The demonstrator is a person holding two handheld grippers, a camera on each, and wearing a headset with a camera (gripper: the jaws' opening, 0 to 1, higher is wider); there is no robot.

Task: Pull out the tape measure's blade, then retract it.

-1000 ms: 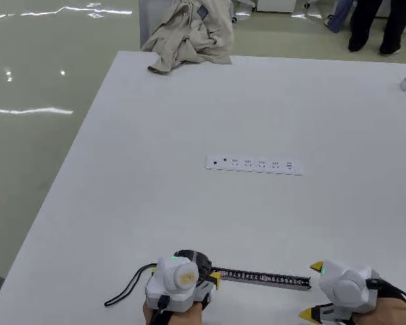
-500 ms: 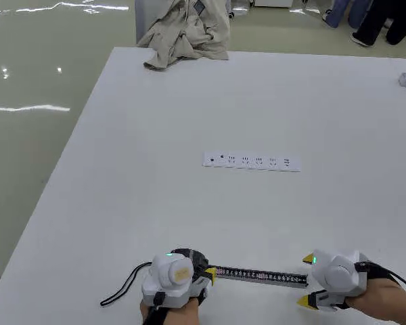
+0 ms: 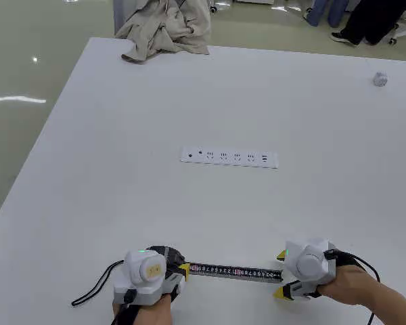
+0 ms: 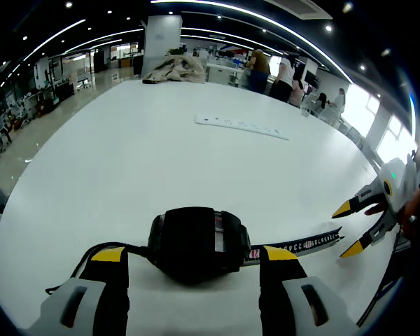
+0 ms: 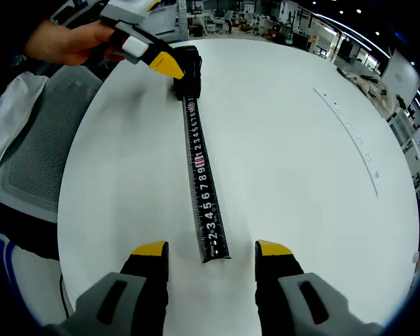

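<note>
Straddling the tape measure's black case (image 4: 196,238), my left gripper (image 4: 194,255) stands with its two yellow-tipped jaws apart, one on each side of the case. In the left gripper view a narrow gap shows between each jaw and the case, so the jaws are not clamped on it.

1. Case: it rests on the white table (image 3: 122,135) at the near edge, in front of my left hand. A black wrist strap (image 3: 93,292) trails from it to the left across the table surface.

2. Blade (image 5: 199,175): it is drawn out of the case and lies flat on the table, printed scale facing up, running straight from the case toward my right gripper (image 5: 211,247).

3. Right gripper: its jaws are spread wide. The blade's free end (image 5: 215,256) lies between the two jaw tips, apart from both. Neither jaw touches the blade.

4. Head view: both grippers sit low at the near table edge, tips facing each other, with the blade stretched between them.

Further items on the table: a white power strip (image 3: 230,157) lies near the middle, well apart from the tape measure. A beige garment (image 3: 164,27) is heaped at the far edge. A small pale crumpled object (image 3: 379,78) lies at the far right.
</note>
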